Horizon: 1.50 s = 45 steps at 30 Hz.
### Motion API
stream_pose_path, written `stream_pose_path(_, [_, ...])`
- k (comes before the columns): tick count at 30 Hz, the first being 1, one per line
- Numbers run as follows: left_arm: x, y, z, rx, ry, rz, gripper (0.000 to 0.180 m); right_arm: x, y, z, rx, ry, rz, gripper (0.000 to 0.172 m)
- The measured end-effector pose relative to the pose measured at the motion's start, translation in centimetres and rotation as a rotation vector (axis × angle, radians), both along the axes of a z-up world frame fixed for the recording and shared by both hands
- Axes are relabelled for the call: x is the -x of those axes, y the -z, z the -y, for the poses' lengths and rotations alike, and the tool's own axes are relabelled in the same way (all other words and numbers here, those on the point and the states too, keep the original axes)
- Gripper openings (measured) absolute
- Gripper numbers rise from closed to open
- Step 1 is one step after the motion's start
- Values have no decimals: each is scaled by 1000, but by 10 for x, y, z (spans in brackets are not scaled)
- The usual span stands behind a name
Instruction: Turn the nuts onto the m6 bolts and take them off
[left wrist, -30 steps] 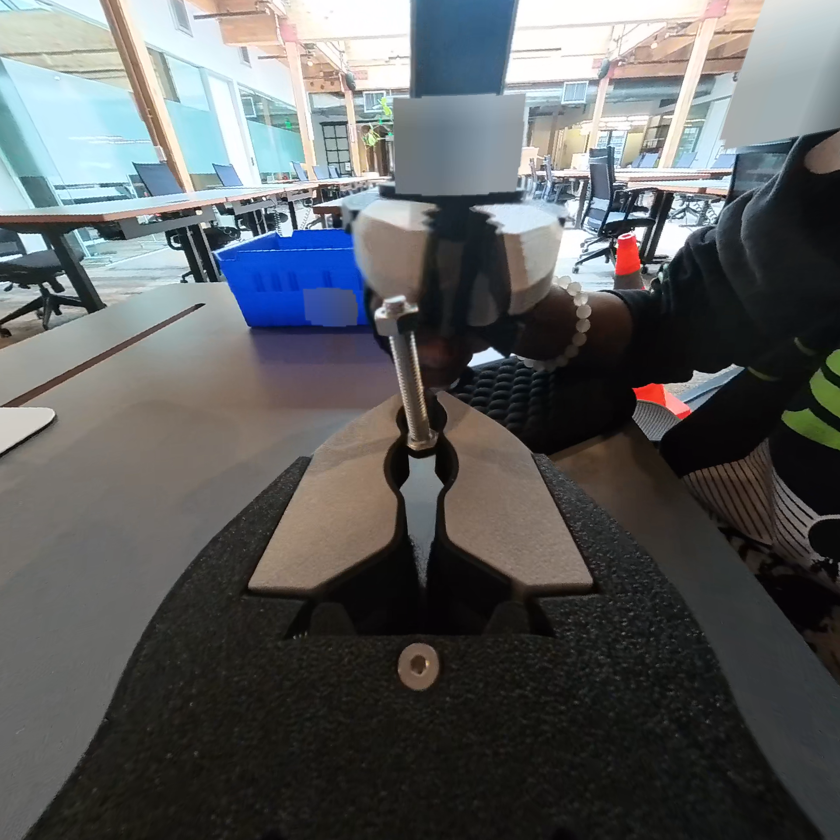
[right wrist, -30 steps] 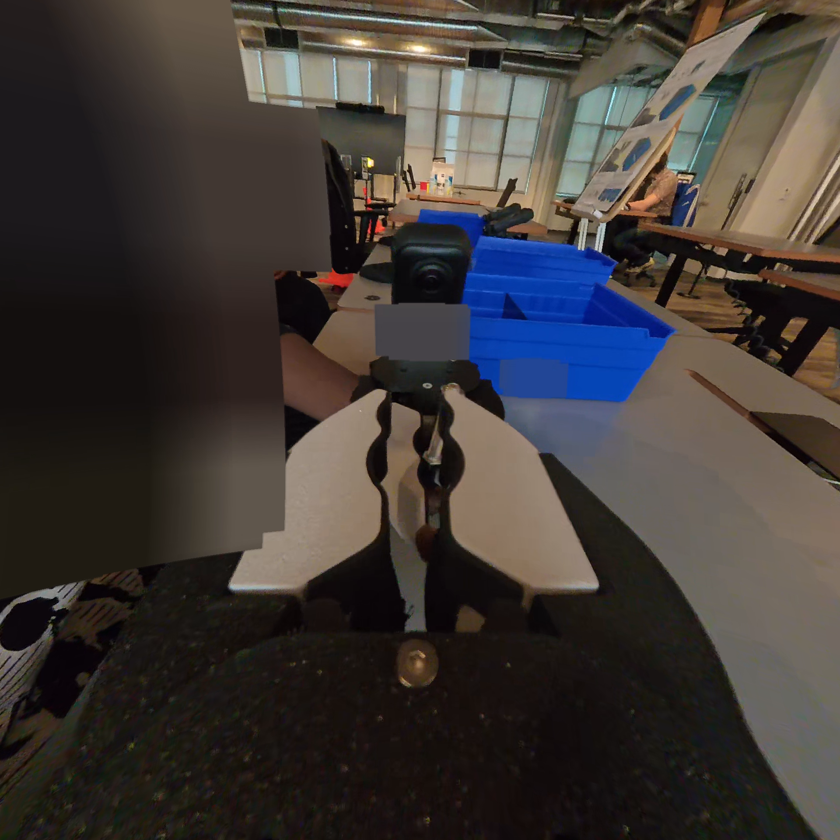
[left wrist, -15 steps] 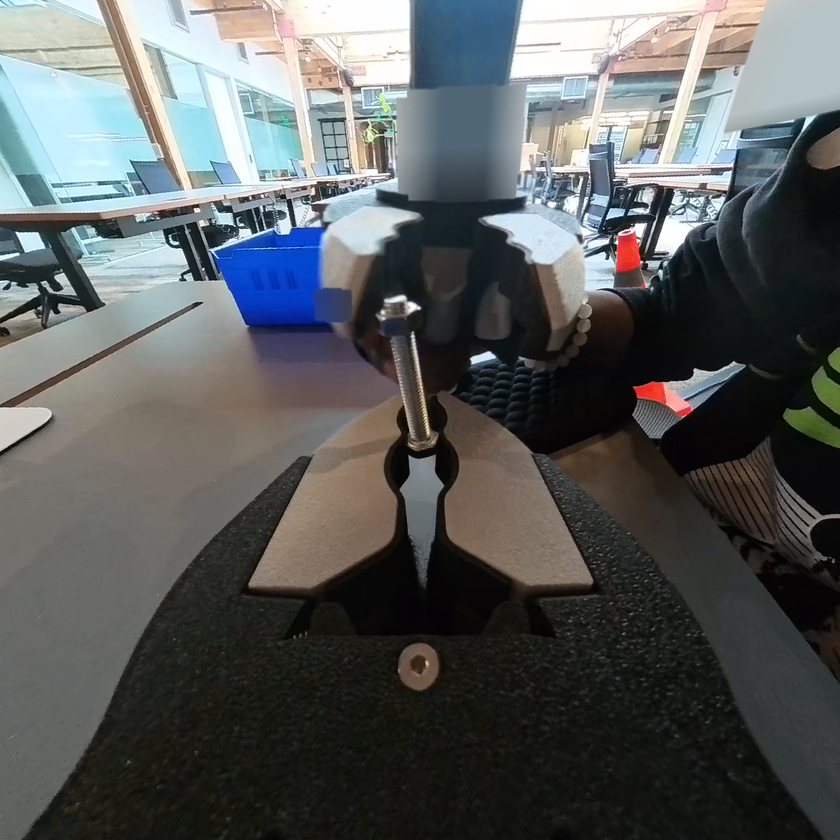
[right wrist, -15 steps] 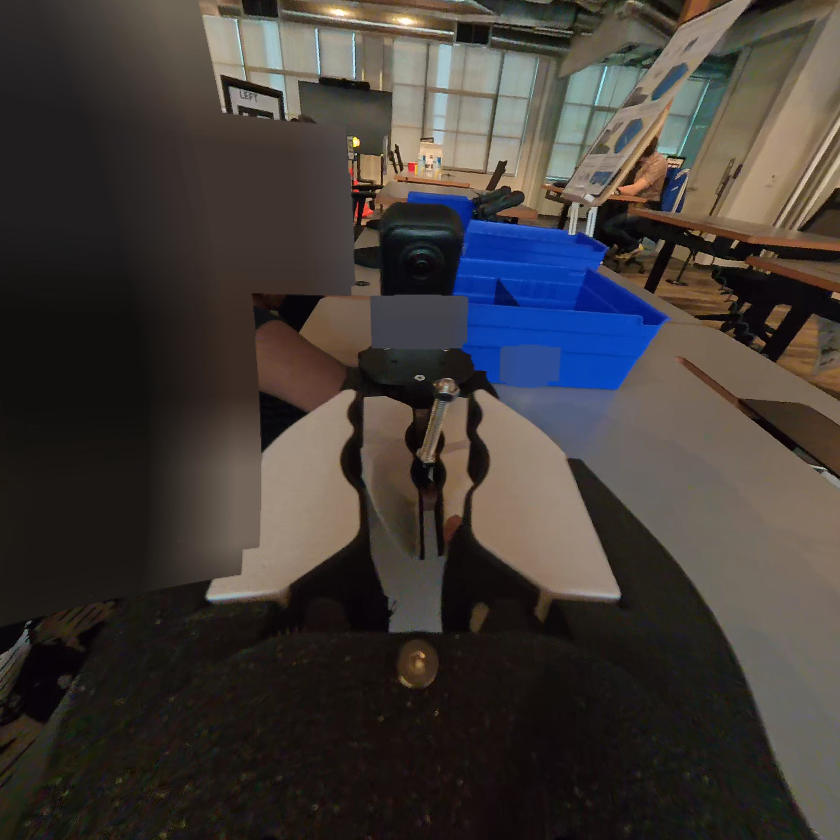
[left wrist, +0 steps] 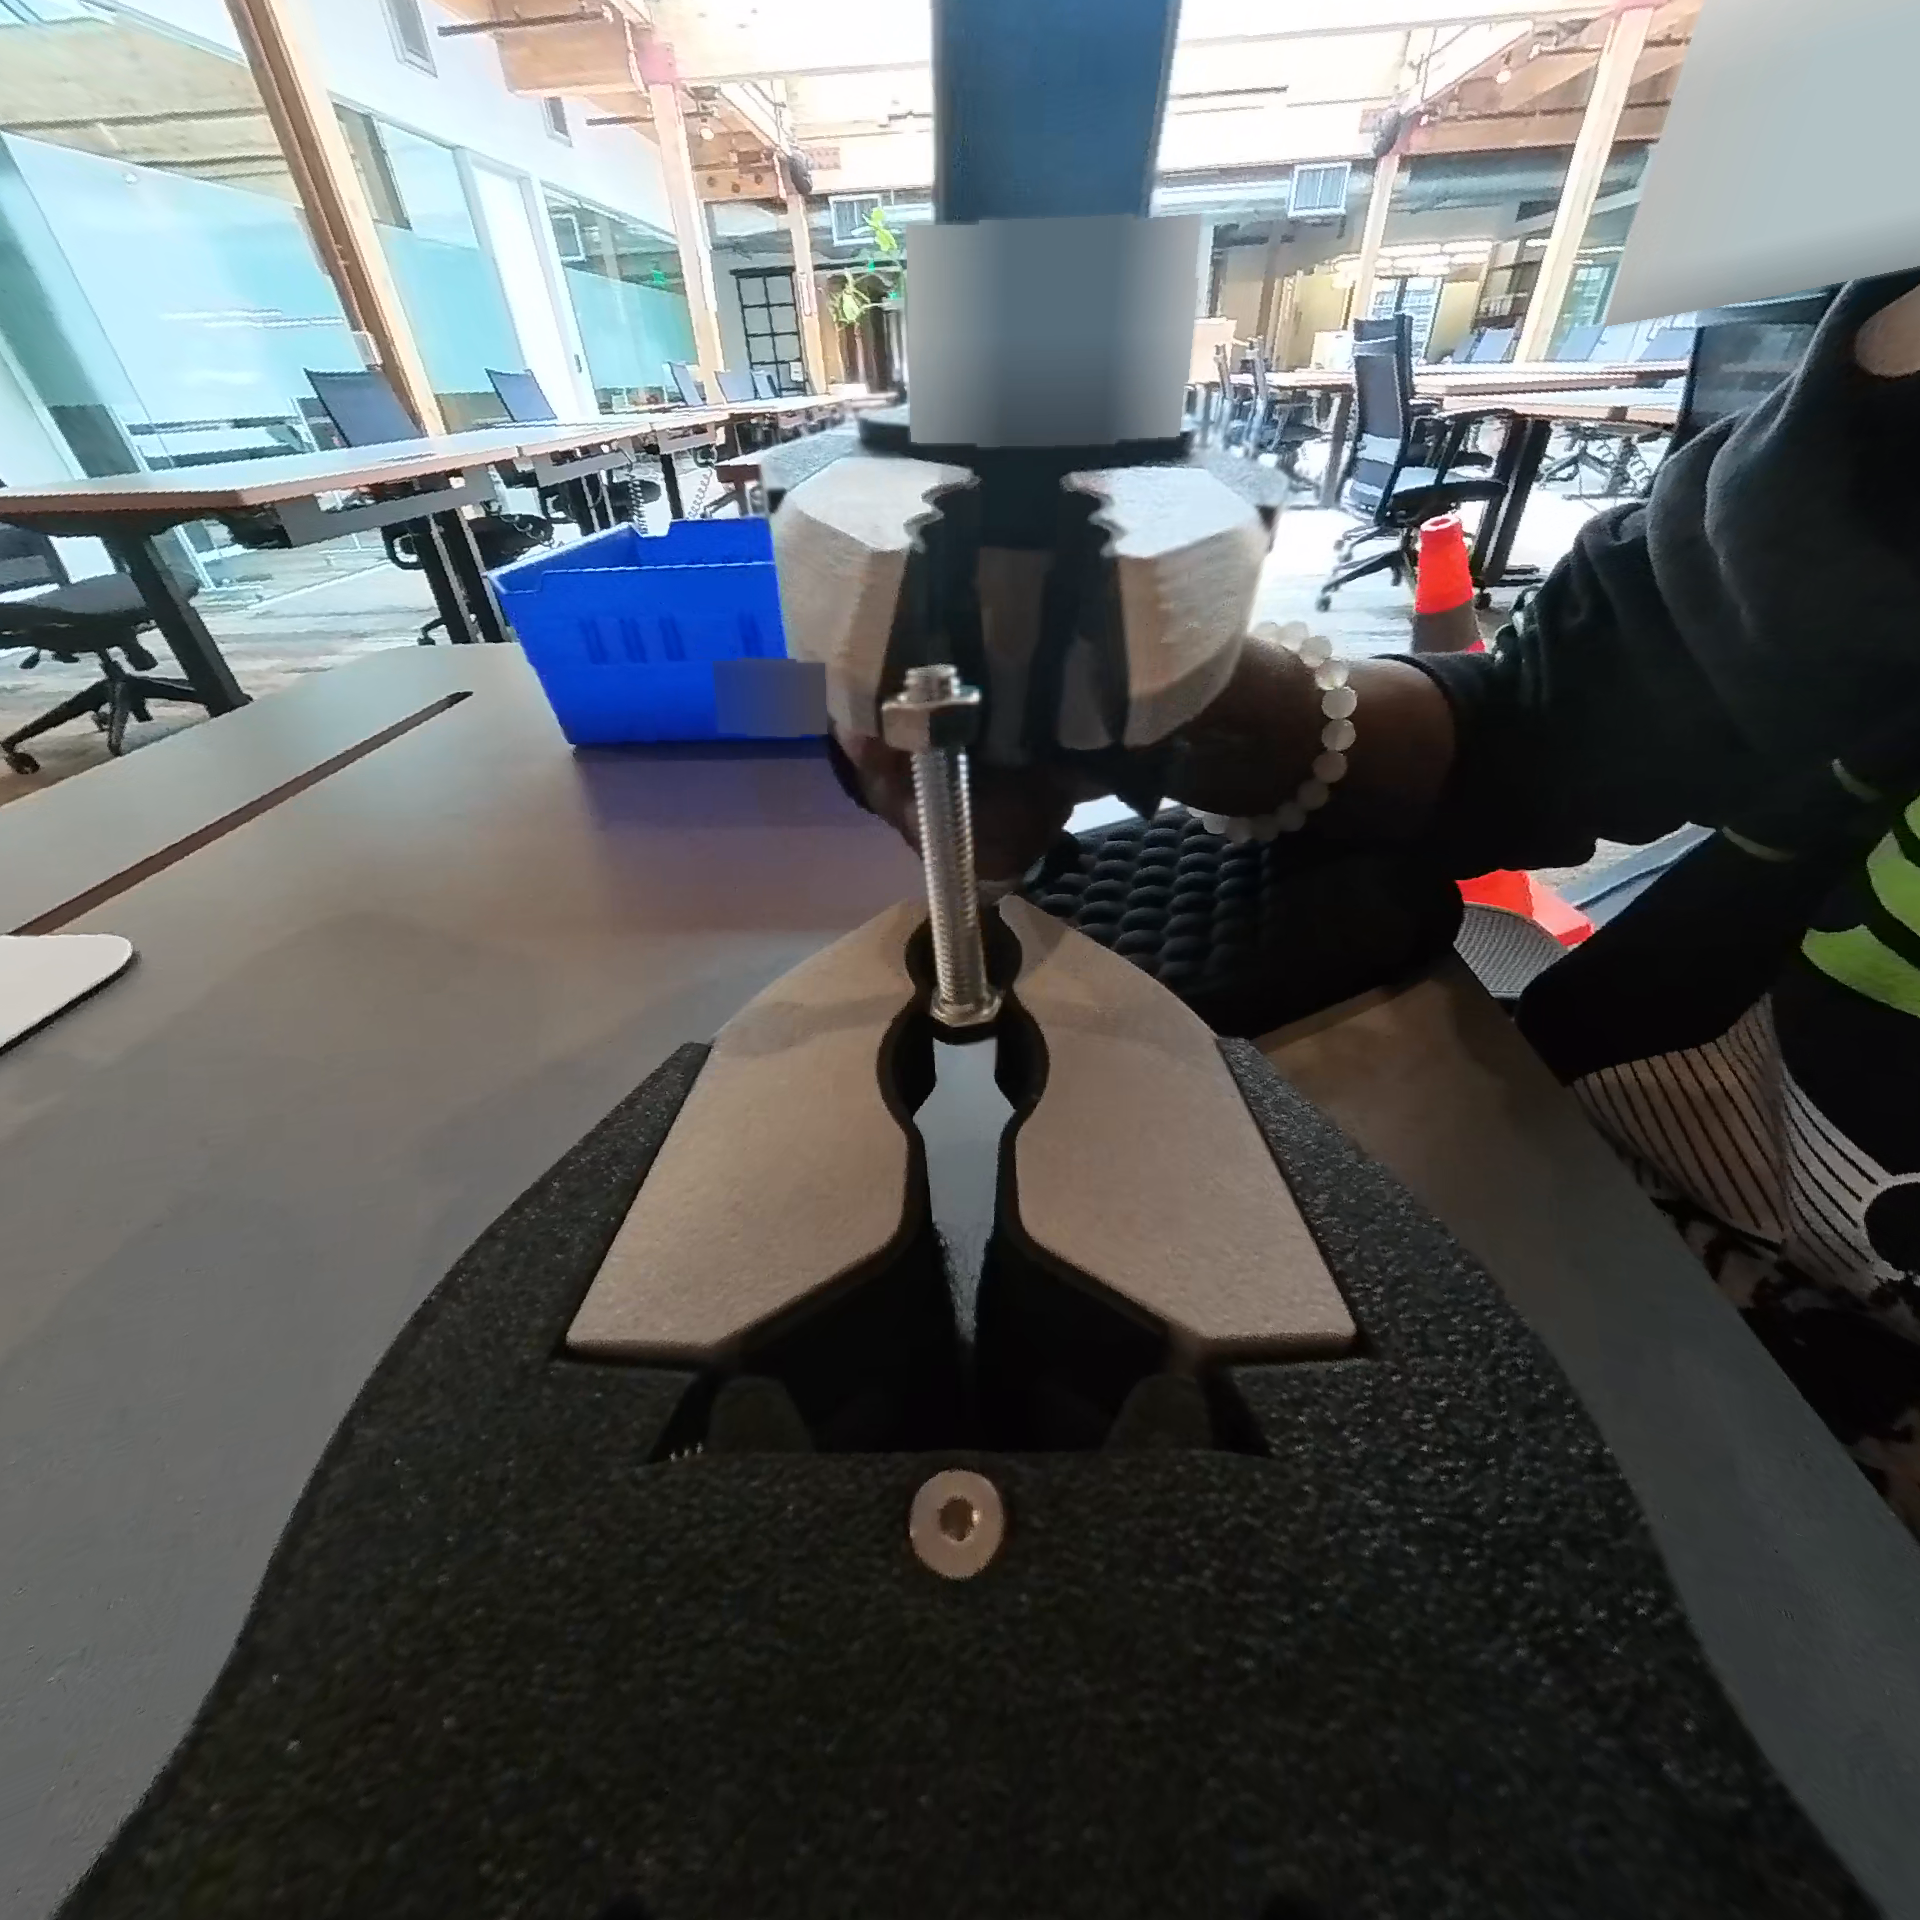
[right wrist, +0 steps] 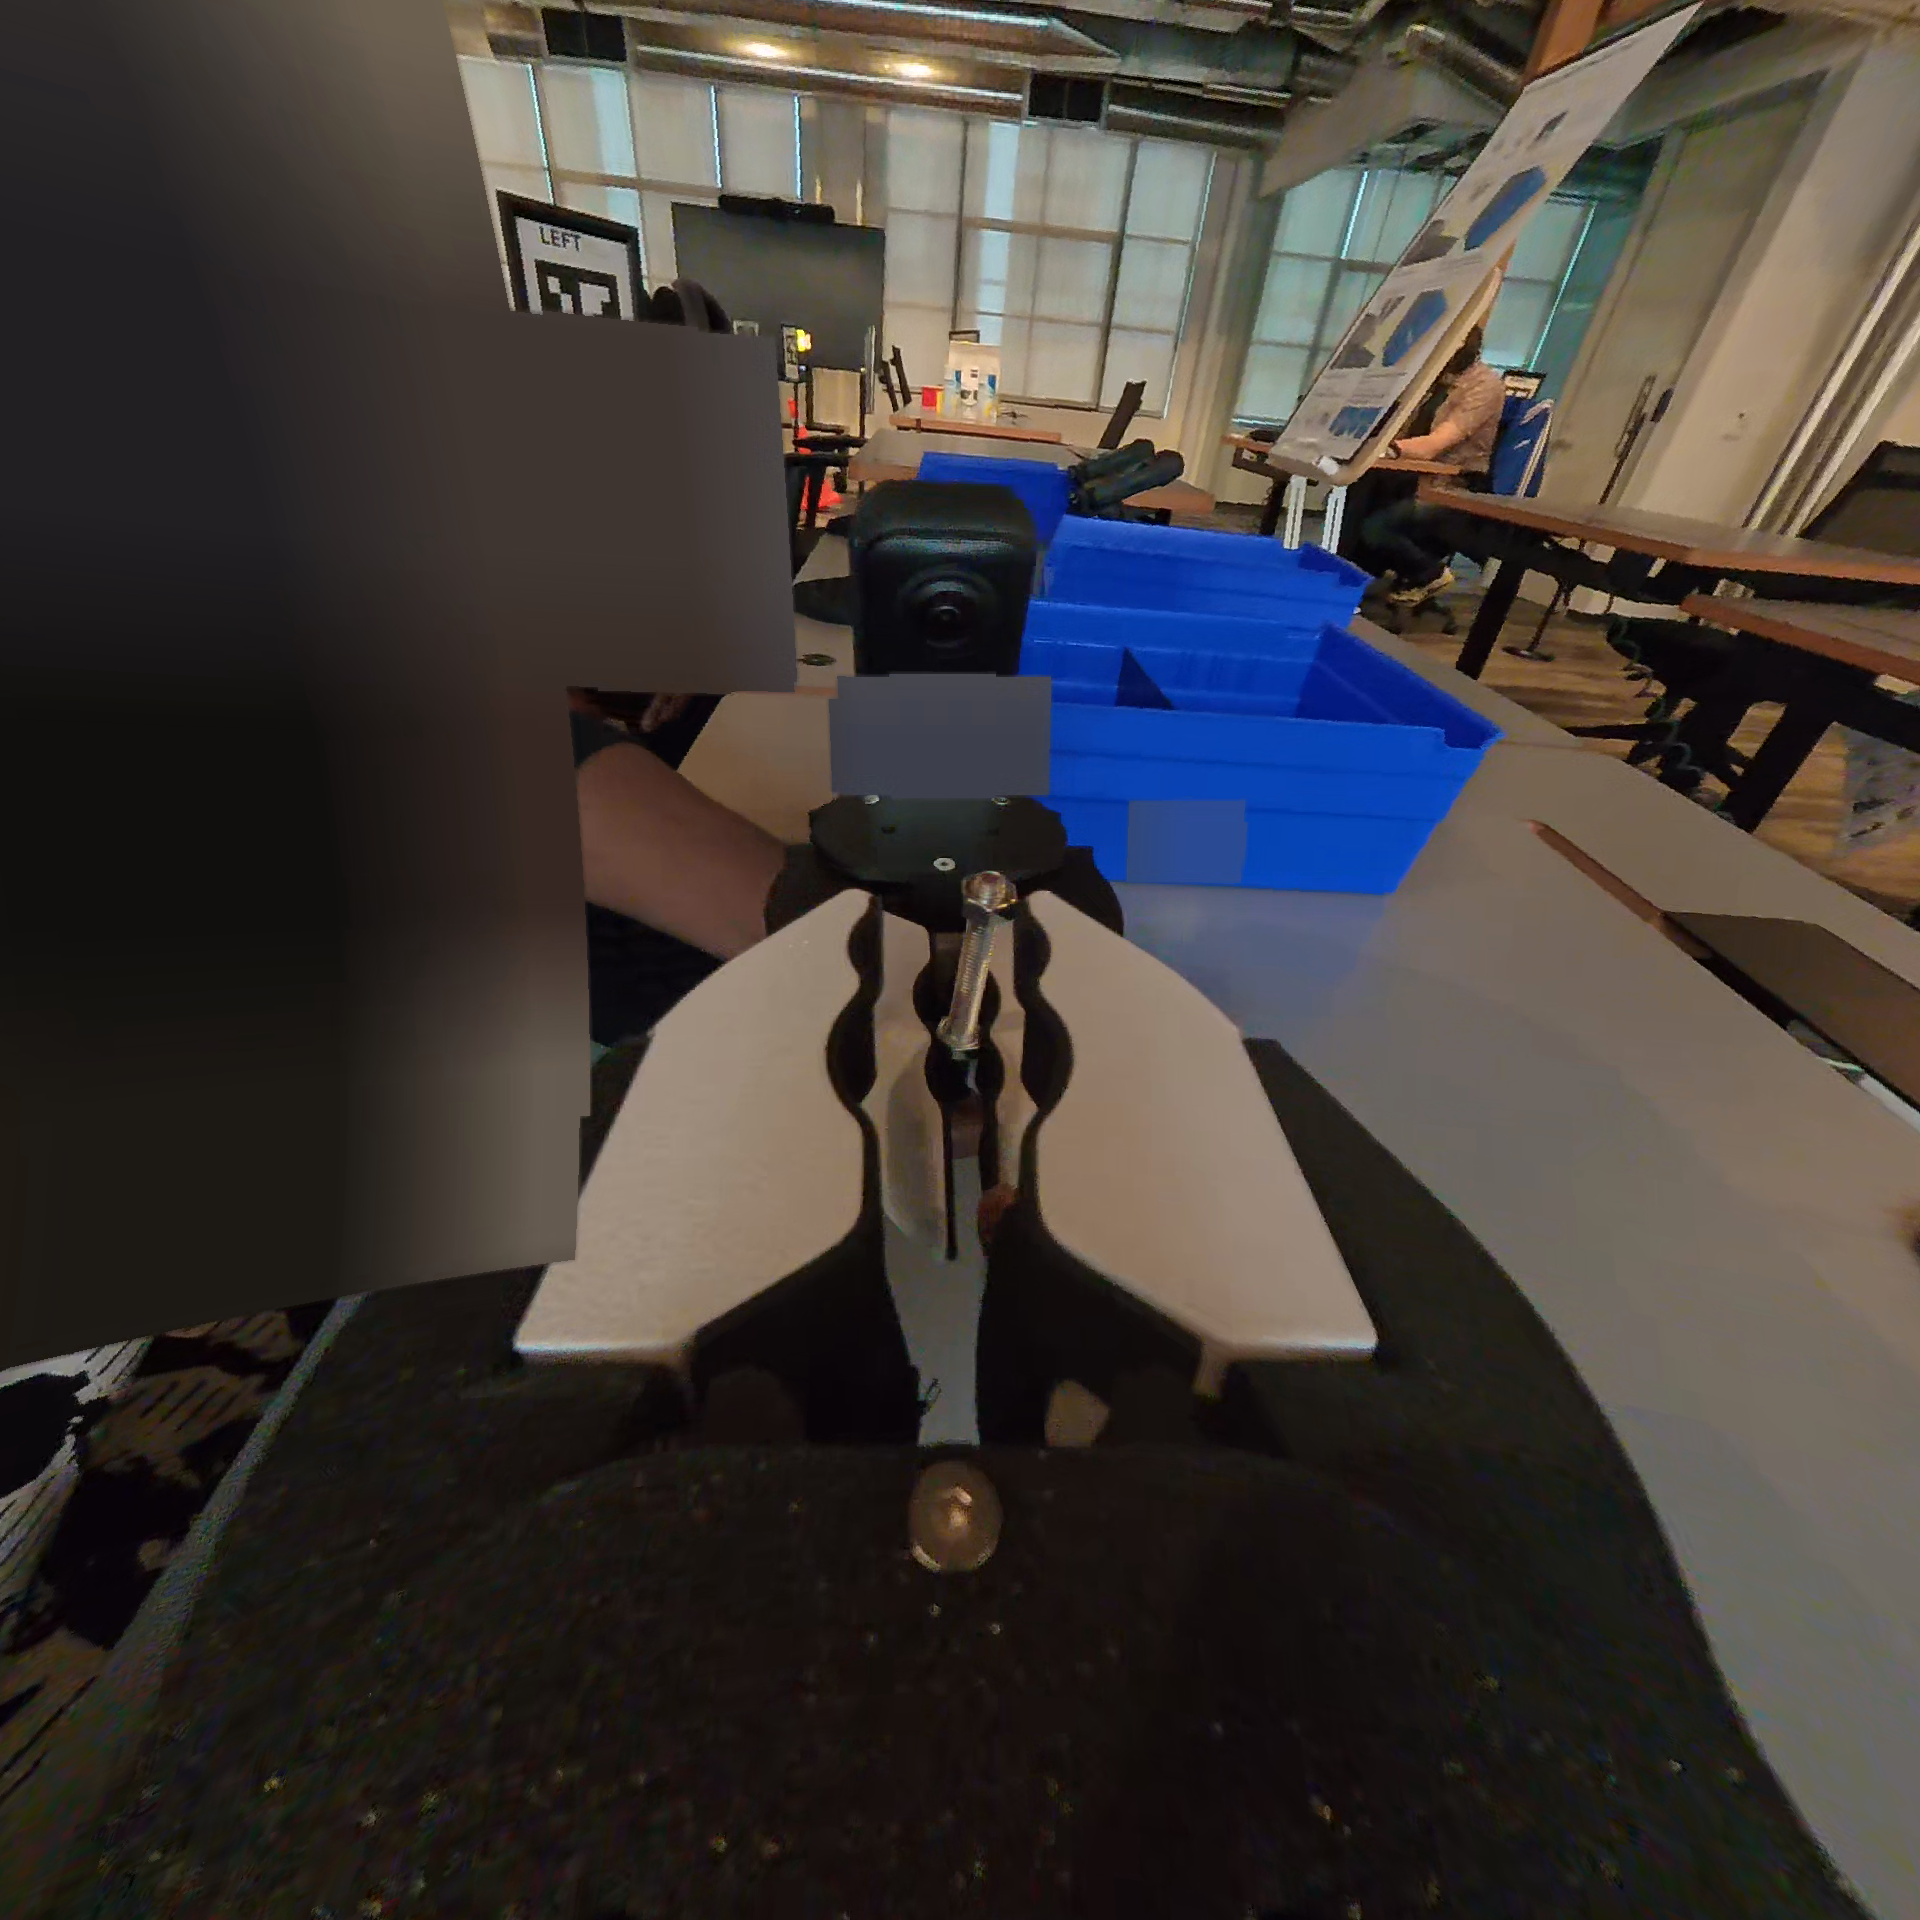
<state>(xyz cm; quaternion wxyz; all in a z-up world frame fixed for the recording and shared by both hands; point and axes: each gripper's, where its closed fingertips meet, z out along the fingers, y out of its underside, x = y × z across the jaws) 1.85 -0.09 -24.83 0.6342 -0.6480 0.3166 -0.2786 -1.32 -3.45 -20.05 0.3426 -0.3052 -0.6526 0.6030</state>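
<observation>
Steel bolt (left wrist: pixel 951 862) stands upright, head end pinched between your left gripper's (left wrist: pixel 961 1023) fingertips. Nut (left wrist: pixel 932 709) sits at the very top of the thread, a bit of bolt tip poking above it. Judging by that, it's either barely started or nearly off; the long thread below is bare. Your right gripper (right wrist: pixel 954 971) comes from opposite, fingers parted either side of the bolt, not visibly pressing. Blue bin (left wrist: pixel 665 634) beyond, left.

A silver bolt (left wrist: pixel 951 862) and nut (left wrist: pixel 932 709) are seen against a grey-brown tabletop (left wrist: pixel 312 997). Blue bins (right wrist: pixel 1247 769), an orange cone (left wrist: pixel 1446 582), a white beaded bracelet (left wrist: pixel 1317 738) and black-and-white striped fabric (left wrist: pixel 1704 1132) are shown.
</observation>
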Motion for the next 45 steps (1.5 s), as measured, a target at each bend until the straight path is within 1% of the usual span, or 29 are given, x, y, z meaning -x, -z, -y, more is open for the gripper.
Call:
stream_pose_path(7, [1, -1, 0, -4, -3, 10, 6, 2, 0, 1, -3, 11, -6, 28])
stream_pose_path(11, [5, -6, 0, -13, -6, 37, 6, 0, 1, -1, -7, 8, -4, 20])
stream_pose_path(12, [5, -6, 1, -13, -2, 33, 6, 1, -1, -1, 4, 15, -7, 22])
stream_pose_path(15, [-1, -3, 3, -9, 24, 16, 6, 5, -3, -1, 32, 27, -14, 45])
stream_pose_path(16, [-2, -3, 4, -8, 30, 13, 6, 5, -2, 1, 30, 21, -9, 47])
stream_pose_path(18, [-3, -2, 4, -5, 34, 14, 6, 4, -1, 4, 12, 4, -7, 39])
stream_pose_path(21, [0, -5, 4, -17, 25, 20, 6, -2, -4, 4, -5, -11, -32, 15])
stream_pose_path(22, [0, -5, 4, -17, 22, 19, 6, -3, -8, 2, 15, -10, -45, 13])
stream_pose_path(23, [0, -4, 4, -15, 25, 17, 6, -3, -10, 1, 38, -11, -47, 14])
stream_pose_path(24, [-1, -4, 4, -16, 27, 12, 6, -2, -10, 1, 53, -9, -41, 19])
stream_pose_path(26, [-3, -3, 4, -17, 30, 3, 6, 3, -4, 2, 39, 4, -14, 40])
stream_pose_path(27, [-3, -3, 4, -17, 29, 5, 6, 4, -1, 5, 19, 0, -1, 43])
stream_pose_path(30, [0, -4, 3, -22, 16, 9, 6, 2, -1, 5, -10, 9, -12, 31])
stream_pose_path(33, [-1, -4, 3, -27, 18, 2, 6, 1, -2, 1, 10, 8, -6, 23])
stream_pose_path(35, [-1, -4, 3, -24, 22, 0, 6, 2, -1, 2, 12, 8, -5, 24])
stream_pose_path(36, [-1, -4, 4, -23, 23, 1, 6, 3, -1, 3, 12, 8, -7, 28])
stream_pose_path(38, [-1, -4, 4, -27, 22, 0, 6, 5, -2, 5, 16, 15, -15, 41])
stream_pose_path(39, [0, -4, 4, -29, 20, 0, 6, 5, -1, 6, 12, 10, -9, 41])
stream_pose_path(41, [2, -7, 4, -39, 10, 9, 6, 3, -2, 6, 7, 8, -13, 31])
stream_pose_path(42, [4, -9, 3, -44, 1, 20, 6, 1, -3, 6, 4, -2, -22, 19])
stream_pose_path(43, [6, -11, 2, -45, -6, 28, 6, -2, -6, 7, 18, -19, -35, 13])
stream_pose_path(45, [8, -11, 2, -50, -13, 20, 6, -3, -11, 5, 47, -16, -47, 12])
